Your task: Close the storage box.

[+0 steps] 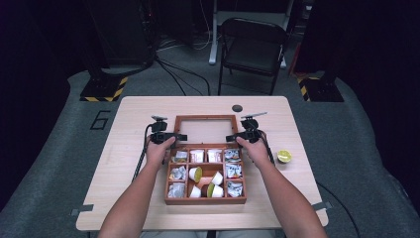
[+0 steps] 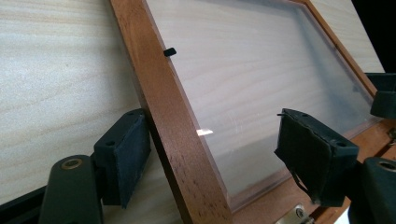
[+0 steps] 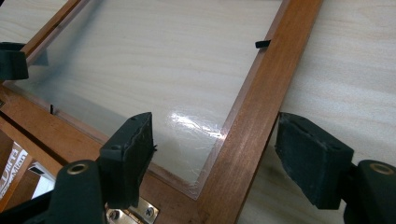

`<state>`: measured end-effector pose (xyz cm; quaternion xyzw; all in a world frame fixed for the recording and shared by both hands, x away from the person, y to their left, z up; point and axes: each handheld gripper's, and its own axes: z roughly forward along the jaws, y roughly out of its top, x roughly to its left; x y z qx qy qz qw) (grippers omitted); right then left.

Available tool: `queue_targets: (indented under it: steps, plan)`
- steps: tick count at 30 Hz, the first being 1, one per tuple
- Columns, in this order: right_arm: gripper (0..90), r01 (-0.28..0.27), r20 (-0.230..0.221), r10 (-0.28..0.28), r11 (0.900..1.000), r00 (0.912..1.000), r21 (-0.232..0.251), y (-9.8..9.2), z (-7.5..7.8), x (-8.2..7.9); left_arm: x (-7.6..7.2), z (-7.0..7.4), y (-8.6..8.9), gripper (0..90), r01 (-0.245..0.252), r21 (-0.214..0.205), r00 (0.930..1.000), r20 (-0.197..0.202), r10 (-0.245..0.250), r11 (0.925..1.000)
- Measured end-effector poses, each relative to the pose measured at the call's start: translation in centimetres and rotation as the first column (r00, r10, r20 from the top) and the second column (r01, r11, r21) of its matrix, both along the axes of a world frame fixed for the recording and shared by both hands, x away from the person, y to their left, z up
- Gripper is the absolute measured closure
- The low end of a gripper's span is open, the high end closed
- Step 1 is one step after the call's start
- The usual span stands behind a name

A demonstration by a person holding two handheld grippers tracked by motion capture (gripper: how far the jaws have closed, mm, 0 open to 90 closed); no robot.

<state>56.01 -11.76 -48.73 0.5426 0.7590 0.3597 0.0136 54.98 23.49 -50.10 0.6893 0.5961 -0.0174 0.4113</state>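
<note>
Lid (image 1: 205, 130) of the wooden box (image 1: 205, 200) lies flat open at 12 o'clock, judging from the small high view. Left gripper (image 2: 212, 154) straddles the stiff frame rail (image 2: 175, 126), fingers apart. Right gripper (image 3: 215, 156) likewise, unclamped. I'd grip the rails; the clear pane (image 3: 154, 60) looks fragile, slippery.

free: table (image 1: 133, 119) left, right of box | blocked: open lid (image 1: 205, 117) behind box (image 1: 205, 201)

A light wooden table (image 1: 138, 114) carries an open wooden box (image 1: 205, 198) and a lime half (image 1: 284, 156).
</note>
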Motion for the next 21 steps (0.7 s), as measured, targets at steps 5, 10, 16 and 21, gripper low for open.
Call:
queue_targets:
  steps: [5, 10, 16, 21]
  plan:
    - [26.9, -0.003, -0.01, 0.003, 0.9998, 0.9999, 0.019, -0.2, -0.2, 0.18, 0.04, -0.07, 0.01, 26.0, -0.001, -0.008, 1.0, -0.004, 0.001, 1.0]
    - [26.4, 0.0, -0.027, 0.001, 0.9986, 0.9996, 0.052, -0.16, -0.5, 0.33, 0.08, -0.02, 0.08, 26.2, 0.003, -0.008, 1.0, -0.005, -0.003, 1.0]
    - [26.4, 0.004, -0.037, -0.003, 0.999, 0.9993, 0.044, -0.06, -0.35, 0.32, 0.07, 0.08, 0.26, 28.1, -0.004, -0.018, 0.9999, -0.013, 0.004, 0.9998]
    - [27.4, 0.002, -0.024, -0.001, 0.999, 0.9997, 0.044, -0.08, -0.13, 0.25, 0.02, 0.29, 0.32, 28.4, -0.006, -0.02, 1.0, -0.005, 0.006, 0.9998]
